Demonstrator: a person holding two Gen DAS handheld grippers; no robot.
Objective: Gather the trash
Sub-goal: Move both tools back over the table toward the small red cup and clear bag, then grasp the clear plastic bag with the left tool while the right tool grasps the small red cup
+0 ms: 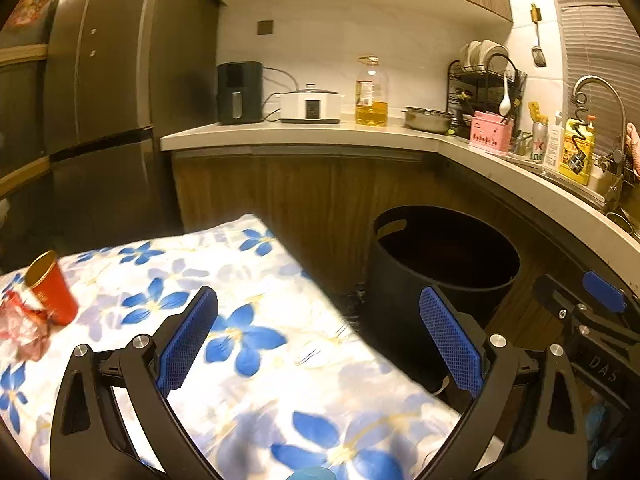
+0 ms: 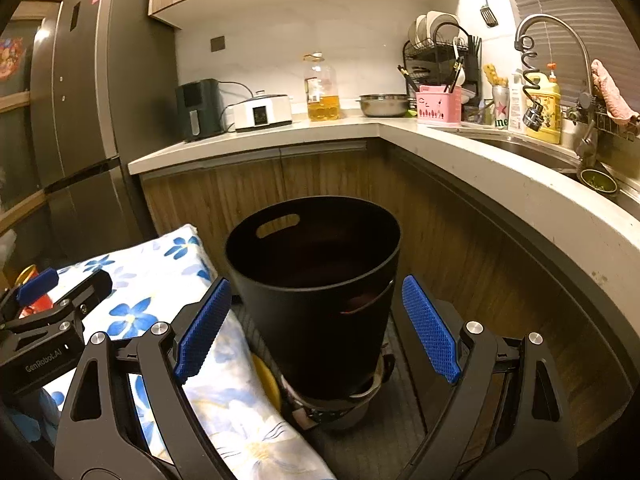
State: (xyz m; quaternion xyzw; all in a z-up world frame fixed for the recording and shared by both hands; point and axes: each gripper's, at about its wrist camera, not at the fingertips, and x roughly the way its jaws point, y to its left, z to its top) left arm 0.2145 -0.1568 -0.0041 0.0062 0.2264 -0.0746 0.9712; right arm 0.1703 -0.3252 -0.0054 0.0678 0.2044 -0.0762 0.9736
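A red cup [image 1: 54, 292] lies tilted on the blue-flowered cloth [image 1: 260, 340], beside a crumpled pinkish wrapper [image 1: 22, 330] at the far left. My left gripper [image 1: 320, 300] hovers open over the cloth's right edge with nothing between its fingers. A black trash bin [image 2: 316, 280] with a handle slot stands on the floor by the cabinets, and it also shows in the left wrist view [image 1: 440, 264]. My right gripper [image 2: 316, 284] is open in front of the bin, its pads [image 2: 430, 330] apart from the bin's sides. The bin's inside is dark.
A fridge [image 2: 80, 100] stands at left. The L-shaped counter [image 2: 500, 184] carries an air fryer [image 2: 198, 108], cooker, oil bottle [image 2: 322, 88], steel bowl, dish rack and a sink with faucet [image 2: 552, 40]. A yellow item [image 2: 268, 380] and other small things lie at the bin's foot.
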